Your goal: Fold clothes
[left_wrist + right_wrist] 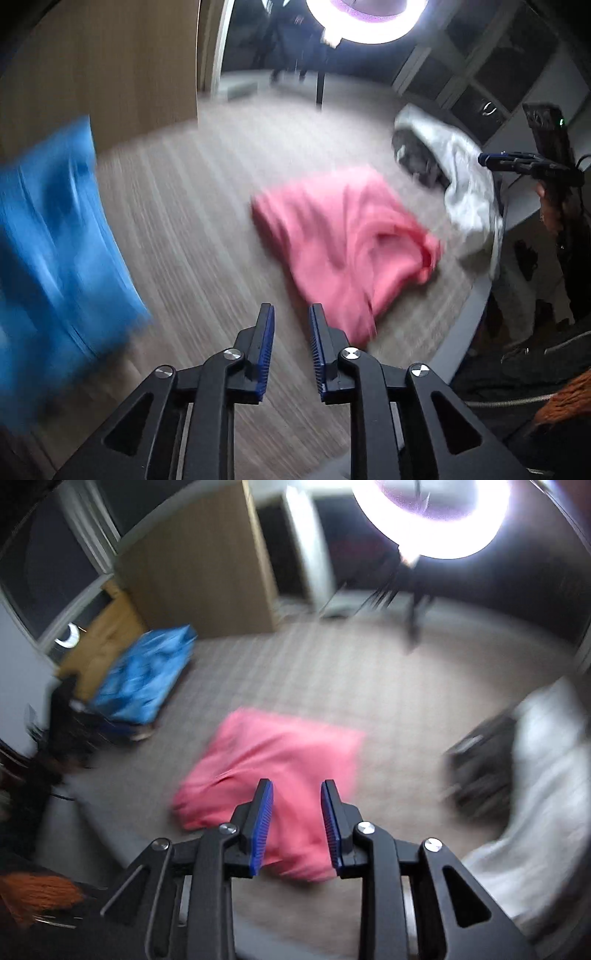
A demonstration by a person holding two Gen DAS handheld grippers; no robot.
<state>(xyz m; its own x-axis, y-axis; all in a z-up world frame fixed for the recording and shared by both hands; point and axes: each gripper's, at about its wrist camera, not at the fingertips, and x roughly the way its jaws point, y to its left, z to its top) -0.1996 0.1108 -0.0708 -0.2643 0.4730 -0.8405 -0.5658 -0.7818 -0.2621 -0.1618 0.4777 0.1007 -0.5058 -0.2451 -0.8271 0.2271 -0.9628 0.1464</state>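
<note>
Here, pink garment [280,775] amid bare table [192,206], blue cloth [55,229] at edge

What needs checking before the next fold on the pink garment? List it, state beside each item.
1. Left tongs free of cloth: ok, jaws apart, nothing between them.
2. Right tongs free of cloth: ok, jaws apart, the pink garment lies below, not gripped.
3. Pink garment fully on the table: ok, no part hangs over the rim.
4. Pink garment flat with even edges: cannot tell, both views are blurred; its right side looks bunched.
5. Blue cloth apart from the pink garment: ok, bare table lies between them.
6. White cloth apart from the pink garment: cannot tell, their edges lie close.
</note>
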